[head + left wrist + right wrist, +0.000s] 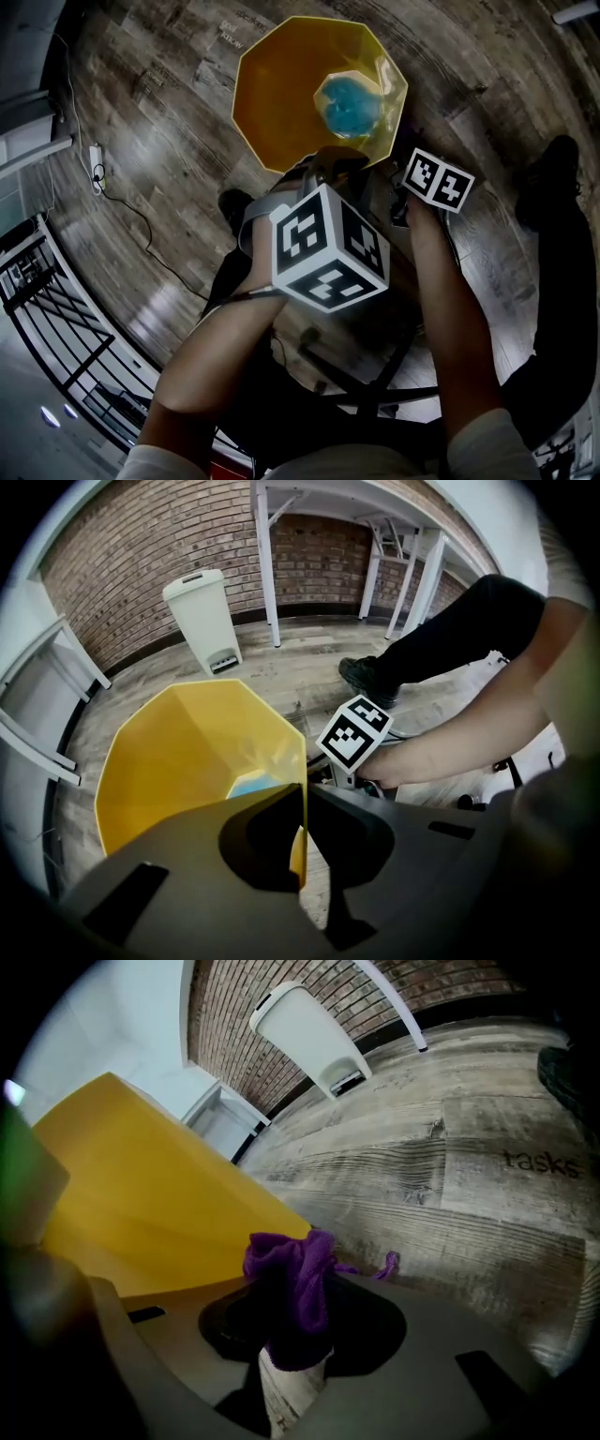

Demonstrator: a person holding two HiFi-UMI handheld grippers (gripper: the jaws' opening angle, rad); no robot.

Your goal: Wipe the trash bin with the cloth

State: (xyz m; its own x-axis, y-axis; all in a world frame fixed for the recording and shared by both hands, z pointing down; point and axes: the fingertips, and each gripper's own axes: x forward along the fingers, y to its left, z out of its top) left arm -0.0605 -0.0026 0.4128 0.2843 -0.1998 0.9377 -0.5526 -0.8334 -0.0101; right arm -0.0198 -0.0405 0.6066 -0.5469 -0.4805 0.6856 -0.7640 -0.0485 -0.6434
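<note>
A yellow, many-sided trash bin (281, 94) stands open on the wooden floor, with something pale blue (352, 103) at its bottom. My left gripper (302, 827) is shut on the bin's near rim (302, 761), one jaw inside the wall and one outside; its marker cube (328, 246) shows in the head view. My right gripper (295, 1335) is shut on a bunched purple cloth (295, 1274), close beside the bin's yellow outer wall (141, 1204). Whether the cloth touches the wall I cannot tell. The right gripper's marker cube (438, 180) sits just right of the bin.
A white pedal bin (202, 616) stands against the brick wall, beside white table legs (267, 564). A dark shoe and trouser leg (370, 677) are to the right of the yellow bin. A power strip with its cable (95, 169) lies at the left, near a black rack (56, 319).
</note>
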